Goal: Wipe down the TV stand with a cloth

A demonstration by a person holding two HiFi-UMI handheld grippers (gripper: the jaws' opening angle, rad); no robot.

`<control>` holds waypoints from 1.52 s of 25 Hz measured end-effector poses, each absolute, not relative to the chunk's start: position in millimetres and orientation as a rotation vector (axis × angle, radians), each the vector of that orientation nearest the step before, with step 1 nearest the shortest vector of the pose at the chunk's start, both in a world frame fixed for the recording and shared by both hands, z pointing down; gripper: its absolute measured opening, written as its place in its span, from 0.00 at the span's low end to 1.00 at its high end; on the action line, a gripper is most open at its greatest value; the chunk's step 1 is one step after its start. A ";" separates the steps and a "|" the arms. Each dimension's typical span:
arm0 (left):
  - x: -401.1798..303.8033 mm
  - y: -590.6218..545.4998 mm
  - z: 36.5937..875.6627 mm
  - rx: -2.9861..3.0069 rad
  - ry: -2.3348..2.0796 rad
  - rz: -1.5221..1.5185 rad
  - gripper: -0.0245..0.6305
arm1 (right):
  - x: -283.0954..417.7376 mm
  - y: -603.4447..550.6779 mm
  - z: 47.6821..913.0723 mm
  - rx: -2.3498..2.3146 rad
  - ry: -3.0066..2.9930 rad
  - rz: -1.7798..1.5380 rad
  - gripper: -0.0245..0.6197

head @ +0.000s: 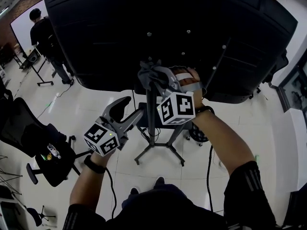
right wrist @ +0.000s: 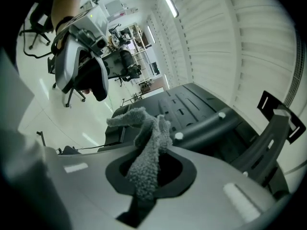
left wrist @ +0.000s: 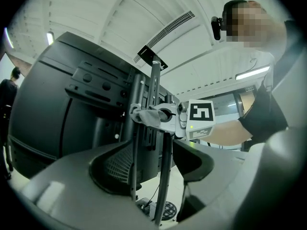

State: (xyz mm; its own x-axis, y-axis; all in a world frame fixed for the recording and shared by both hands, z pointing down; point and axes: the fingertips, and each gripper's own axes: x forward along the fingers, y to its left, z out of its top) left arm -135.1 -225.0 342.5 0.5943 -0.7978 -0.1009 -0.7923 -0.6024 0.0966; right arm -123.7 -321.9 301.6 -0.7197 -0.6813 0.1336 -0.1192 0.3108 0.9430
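The TV stand's dark upright pole (head: 151, 114) rises from a wheeled base (head: 159, 152) behind the big black TV back (head: 144, 23). My right gripper (head: 154, 75) is shut on a grey cloth (head: 149, 72) and presses it against the top of the pole. In the right gripper view the cloth (right wrist: 146, 152) sticks out from between the jaws, with the TV back (right wrist: 192, 109) beyond. My left gripper (head: 128, 111) sits lower and to the left, open. In its own view the stand's pole (left wrist: 165, 176) runs between its spread jaws, and the cloth (left wrist: 146, 115) shows higher up.
A black office chair (head: 43, 152) stands at the left. A person (head: 45, 37) is at the far left by a whiteboard. Cables (head: 210, 166) trail over the white floor near the base. More dark equipment (head: 292, 90) lines the right edge.
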 end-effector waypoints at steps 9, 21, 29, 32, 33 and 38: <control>-137.1 -237.9 407.0 2.755 -1.241 -0.148 0.48 | -130.5 -321.3 384.9 0.715 -2.102 -1.276 0.08; -139.1 -254.6 527.1 2.669 -1.119 -0.024 0.49 | -127.5 -319.7 546.7 0.613 -2.044 -1.127 0.08; -140.5 -261.0 605.4 2.608 -1.070 0.031 0.49 | -132.7 -317.4 641.0 0.556 -2.007 -1.067 0.08; -141.9 -263.2 637.6 2.578 -1.059 0.052 0.49 | -135.7 -315.9 672.4 0.541 -2.001 -1.049 0.08; -142.8 -265.2 648.6 2.568 -1.056 0.058 0.49 | -136.1 -317.0 683.8 0.540 -1.998 -1.039 0.08; -143.1 -266.6 704.6 2.521 -1.024 0.100 0.50 | -133.0 -316.5 746.0 0.517 -1.978 -0.972 0.08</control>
State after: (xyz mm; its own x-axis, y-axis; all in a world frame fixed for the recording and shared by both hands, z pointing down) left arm -143.1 -266.6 704.6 0.7266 -0.6517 0.2175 -0.6814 -0.6430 0.3497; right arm -133.0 -316.5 746.0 -0.5535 -0.6573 0.5115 0.0034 0.6124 0.7906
